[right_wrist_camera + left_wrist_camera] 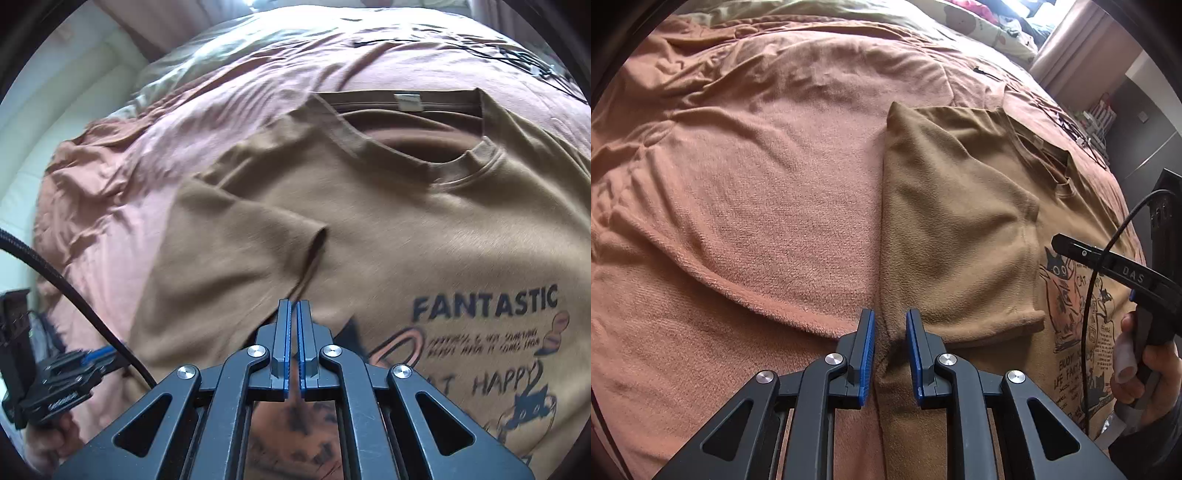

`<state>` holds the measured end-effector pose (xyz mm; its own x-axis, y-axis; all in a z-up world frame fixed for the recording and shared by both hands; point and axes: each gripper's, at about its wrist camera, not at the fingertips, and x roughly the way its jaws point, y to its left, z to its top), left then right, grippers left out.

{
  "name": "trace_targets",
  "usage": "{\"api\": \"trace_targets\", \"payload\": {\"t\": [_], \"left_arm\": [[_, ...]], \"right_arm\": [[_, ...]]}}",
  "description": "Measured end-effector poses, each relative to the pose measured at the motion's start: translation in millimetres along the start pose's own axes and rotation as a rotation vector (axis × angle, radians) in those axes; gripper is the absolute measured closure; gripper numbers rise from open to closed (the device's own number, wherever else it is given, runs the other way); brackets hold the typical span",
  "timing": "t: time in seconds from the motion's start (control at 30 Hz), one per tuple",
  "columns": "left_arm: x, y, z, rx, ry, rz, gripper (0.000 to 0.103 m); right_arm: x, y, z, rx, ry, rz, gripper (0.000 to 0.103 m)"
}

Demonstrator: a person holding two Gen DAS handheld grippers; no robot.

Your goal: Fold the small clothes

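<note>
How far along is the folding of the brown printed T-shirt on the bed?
Early. Done: one sleeve is folded in over the T-shirt. In hand: the left tool pinches the shirt's folded side edge; the right tool is shut near the sleeve hem, grip unclear. Left: the other side is not visibly folded, and the collar and print remain spread open on the blanket.

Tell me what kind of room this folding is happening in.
Most likely a bedroom. The brown T-shirt lies spread on a bed covered with a rumpled orange blanket; a patterned pillow or quilt sits at the far end, and a curtain hangs by a bright window beyond it.
</note>
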<state>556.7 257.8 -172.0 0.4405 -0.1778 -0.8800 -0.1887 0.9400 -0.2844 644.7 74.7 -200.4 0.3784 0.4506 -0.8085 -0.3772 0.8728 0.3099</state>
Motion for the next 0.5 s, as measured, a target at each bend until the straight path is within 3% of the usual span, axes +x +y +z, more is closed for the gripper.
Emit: {"api": "trace_targets", "payload": {"t": [0.03,0.1,0.13,0.33,0.5], "left_arm": [[-1,-1,-1,0.004,0.004,-0.001,0.083],[-1,-2,-3,0.009,0.011,0.002,0.082],[0,-3,-4,0.010,0.014,0.005,0.082],[-1,4,-11,-0.015,0.018,-0.003,0.082],[-10,13,-15,-0.023,0.001,0.009,0.082]], "right_arm": [[-3,-1,-2,0.002,0.004,0.030,0.089],[-5,-2,-7,0.026,0.016,0.072,0.037],[-7,-2,-10,0.027,0.008,0.080,0.034],[3,18,-19,-0.044,0.033,0.059,0.034],[12,46,-27,-0.137,0.059,0.005,0.059]]}}
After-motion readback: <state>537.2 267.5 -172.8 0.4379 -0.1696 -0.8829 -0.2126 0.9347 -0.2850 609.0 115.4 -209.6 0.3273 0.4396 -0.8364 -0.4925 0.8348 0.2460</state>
